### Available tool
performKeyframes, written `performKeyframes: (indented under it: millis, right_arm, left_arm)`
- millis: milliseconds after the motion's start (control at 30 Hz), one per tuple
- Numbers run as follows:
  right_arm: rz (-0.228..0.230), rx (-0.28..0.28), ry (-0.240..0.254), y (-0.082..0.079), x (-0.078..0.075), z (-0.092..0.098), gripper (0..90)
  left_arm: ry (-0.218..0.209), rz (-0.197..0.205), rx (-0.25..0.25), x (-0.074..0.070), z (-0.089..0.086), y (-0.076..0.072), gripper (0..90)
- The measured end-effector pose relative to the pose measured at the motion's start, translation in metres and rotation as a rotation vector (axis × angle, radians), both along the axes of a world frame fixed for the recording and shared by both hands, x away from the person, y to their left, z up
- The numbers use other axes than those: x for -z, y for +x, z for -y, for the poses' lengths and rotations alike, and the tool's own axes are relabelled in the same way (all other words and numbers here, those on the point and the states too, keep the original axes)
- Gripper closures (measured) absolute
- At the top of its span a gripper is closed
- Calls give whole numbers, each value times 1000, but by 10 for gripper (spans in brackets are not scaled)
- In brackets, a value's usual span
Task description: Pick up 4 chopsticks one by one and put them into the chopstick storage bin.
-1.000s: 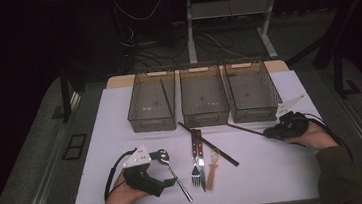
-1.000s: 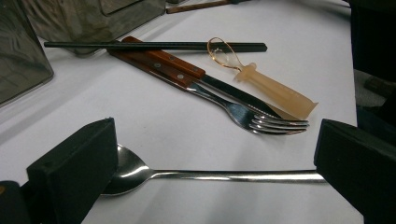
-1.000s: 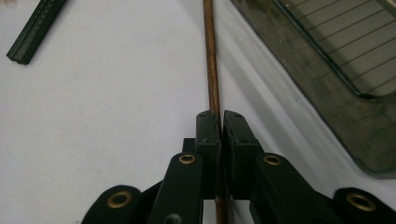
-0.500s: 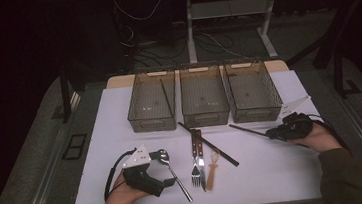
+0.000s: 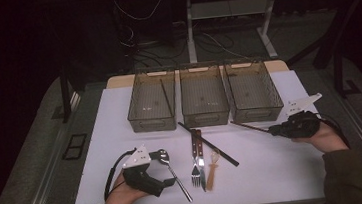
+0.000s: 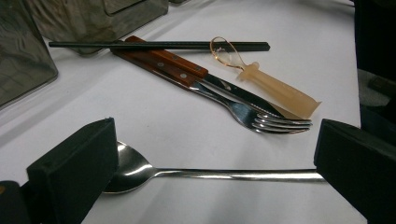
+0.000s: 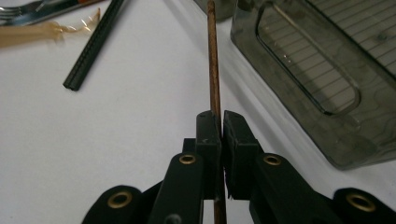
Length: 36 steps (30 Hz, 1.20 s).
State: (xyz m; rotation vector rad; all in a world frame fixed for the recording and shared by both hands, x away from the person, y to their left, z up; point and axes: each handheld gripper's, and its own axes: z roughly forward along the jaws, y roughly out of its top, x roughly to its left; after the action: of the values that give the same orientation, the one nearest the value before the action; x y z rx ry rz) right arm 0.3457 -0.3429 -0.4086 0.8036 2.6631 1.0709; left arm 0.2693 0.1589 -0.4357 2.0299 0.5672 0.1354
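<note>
Your right gripper (image 5: 274,131) lies low just in front of the right-hand bin (image 5: 253,91), jaws clamped on a thin brown stick (image 7: 214,60) that points along the bin's front wall. Your left gripper (image 6: 215,158), far left of that bin, gapes wide over a steel spoon (image 6: 196,172); its close view shows the spoon untouched.

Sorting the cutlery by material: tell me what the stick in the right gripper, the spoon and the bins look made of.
Stick: probably wood or bamboo; matte brown, grainy surface. It is clamped in the right gripper.
Spoon: likely stainless steel; polished, mirror-like bowl and handle.
Bins: apparently smoky translucent plastic; the ribbed floor shows through the walls.
</note>
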Motion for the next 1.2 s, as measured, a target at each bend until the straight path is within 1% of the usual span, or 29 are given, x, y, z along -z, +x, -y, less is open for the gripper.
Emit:
performKeyframes:
  millis: [167, 333, 433, 467, 533, 700, 867, 1033, 1200]
  right_arm:
    - [14, -4, 36, -3, -7, -2, 855]
    - [36, -24, 67, -5, -17, -13, 855]
    - [42, -15, 75, -5, -23, -20, 855]
    - [43, -10, 85, -5, -25, -22, 855]
    - [31, 1, 110, -3, -29, -25, 854]
    - [33, 31, 119, 0, -38, -36, 855]
    - [38, 59, 127, 6, -43, -51, 855]
    - [37, 91, 112, 16, -48, -69, 854]
    - [32, 122, 102, 24, -56, -86, 854]
  left_arm:
    - [-3, 1, -4, 0, -2, 0, 0]
    - [-4, 3, -4, 0, -2, 0, 0]
    - [-4, 4, -4, 0, -2, 0, 0]
    - [-4, 4, -4, 0, -2, 0, 0]
    - [-3, 7, -2, 0, -2, 0, 0]
    - [-9, 5, -5, 0, -1, 0, 0]
    - [-11, 6, -2, 0, -1, 0, 0]
    - [-16, 4, -4, 0, -1, 0, 0]
    - [-13, 8, 4, -1, -1, -1, 0]
